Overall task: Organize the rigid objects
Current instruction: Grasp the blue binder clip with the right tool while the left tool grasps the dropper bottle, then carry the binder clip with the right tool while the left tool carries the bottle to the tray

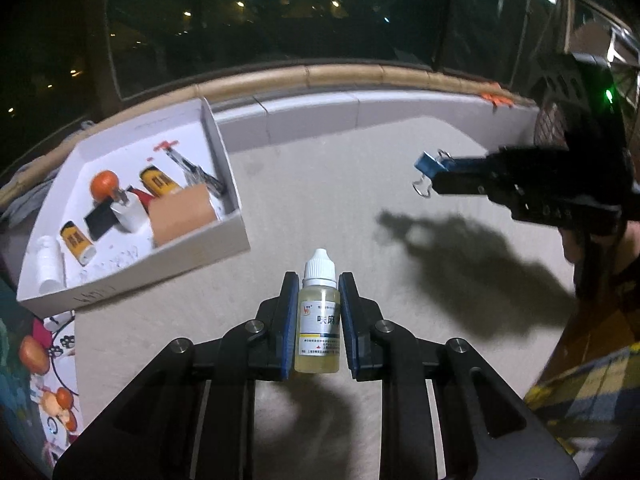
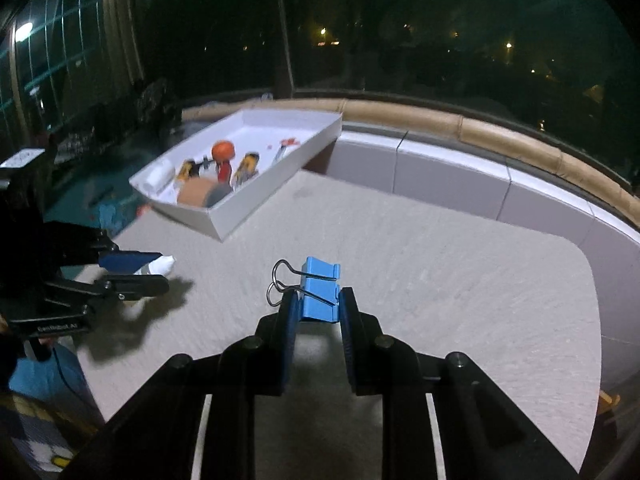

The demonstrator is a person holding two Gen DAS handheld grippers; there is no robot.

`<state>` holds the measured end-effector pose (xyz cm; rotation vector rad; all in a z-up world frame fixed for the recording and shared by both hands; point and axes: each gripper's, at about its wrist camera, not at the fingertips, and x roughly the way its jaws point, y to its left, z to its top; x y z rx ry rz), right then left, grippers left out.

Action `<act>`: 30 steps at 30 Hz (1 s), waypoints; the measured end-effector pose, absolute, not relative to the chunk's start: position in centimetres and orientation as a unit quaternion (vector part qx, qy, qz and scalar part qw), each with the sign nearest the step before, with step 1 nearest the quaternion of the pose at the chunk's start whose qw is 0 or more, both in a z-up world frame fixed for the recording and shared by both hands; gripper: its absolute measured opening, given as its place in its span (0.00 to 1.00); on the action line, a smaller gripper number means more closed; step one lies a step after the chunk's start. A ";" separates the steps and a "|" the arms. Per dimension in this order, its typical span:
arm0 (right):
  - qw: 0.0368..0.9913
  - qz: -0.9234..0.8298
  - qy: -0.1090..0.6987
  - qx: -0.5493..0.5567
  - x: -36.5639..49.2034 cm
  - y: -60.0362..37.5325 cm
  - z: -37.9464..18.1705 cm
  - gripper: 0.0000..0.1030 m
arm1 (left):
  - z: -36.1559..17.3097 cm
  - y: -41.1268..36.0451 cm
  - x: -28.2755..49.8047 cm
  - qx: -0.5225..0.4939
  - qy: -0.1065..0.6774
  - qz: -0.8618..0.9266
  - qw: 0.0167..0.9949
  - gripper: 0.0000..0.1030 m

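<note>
Now, with the left tool point(image 1: 319, 286) clamped on a dropper bottle point(image 1: 318, 316) and the right tool point(image 2: 319, 304) clamped on a blue binder clip point(image 2: 320, 292), both lifted off the tabletop point(image 1: 320, 200), the carry to the white box point(image 1: 176, 276) at upper left likely follows.

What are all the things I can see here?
bottle: 1, clear with yellowish liquid and white cap, held between the left gripper's pads
clip: 1, blue with wire handles, held by the right gripper
box: 1, white, on the table's far left side
batteries: 2, yellow and black, in the box
orange ball: 1, in the box
brown block: 1, in the box
white tube: 1, in the box's near corner
table: 1, grey, with a low grey wall behind
left gripper: 1, black with blue pads
right gripper: 1, black with blue pads
</note>
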<state>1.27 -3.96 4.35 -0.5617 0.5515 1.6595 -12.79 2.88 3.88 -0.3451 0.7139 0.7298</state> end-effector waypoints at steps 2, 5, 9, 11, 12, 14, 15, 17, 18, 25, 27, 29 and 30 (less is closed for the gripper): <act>0.608 0.720 0.239 -0.234 1.3 -4.1 4.7 0.19 | 4.4 3.0 -12.9 -0.170 0.331 0.356 0.857 0.19; 0.610 0.722 0.236 -0.225 1.1 -4.2 5.2 0.19 | 5.0 3.0 -13.2 -0.173 0.321 0.366 0.856 0.19; 0.610 0.725 0.231 -0.220 0.6 -4.2 5.7 0.19 | 5.3 2.4 -13.5 -0.175 0.315 0.371 0.856 0.19; 0.610 0.727 0.228 -0.218 0.4 -4.1 5.9 0.19 | 5.5 2.4 -13.7 -0.176 0.312 0.373 0.856 0.19; 0.610 0.728 0.227 -0.218 0.3 -4.0 6.0 0.19 | 5.6 2.4 -14.0 -0.176 0.309 0.375 0.856 0.19; 0.611 0.728 0.222 -0.215 0.0 -3.9 6.3 0.19 | 5.7 2.4 -14.4 -0.176 0.305 0.379 0.856 0.19; 0.609 0.731 0.221 -0.215 -0.2 -3.9 6.5 0.19 | 5.9 2.5 -14.6 -0.176 0.304 0.381 0.855 0.19; 0.606 0.734 0.216 -0.216 -0.7 -3.7 6.8 0.19 | 6.1 2.6 -15.1 -0.178 0.299 0.385 0.855 0.19; 0.607 0.735 0.211 -0.218 -0.9 -3.6 7.0 0.19 | 6.2 2.7 -15.3 -0.178 0.296 0.387 0.855 0.19; 0.608 0.740 0.192 -0.216 -2.7 -2.4 8.6 0.19 | 7.4 3.5 -17.3 -0.173 0.277 0.406 0.853 0.19; 0.608 0.741 0.190 -0.211 -3.1 -2.0 9.1 0.19 | 7.8 3.9 -17.8 -0.173 0.272 0.412 0.852 0.19; 0.608 0.743 0.187 -0.208 -3.5 -1.7 9.7 0.19 | 8.1 4.3 -18.4 -0.172 0.267 0.418 0.851 0.19; 0.608 0.744 0.184 -0.206 -3.8 -1.5 10.0 0.19 | 8.3 4.5 -18.6 -0.171 0.264 0.420 0.851 0.19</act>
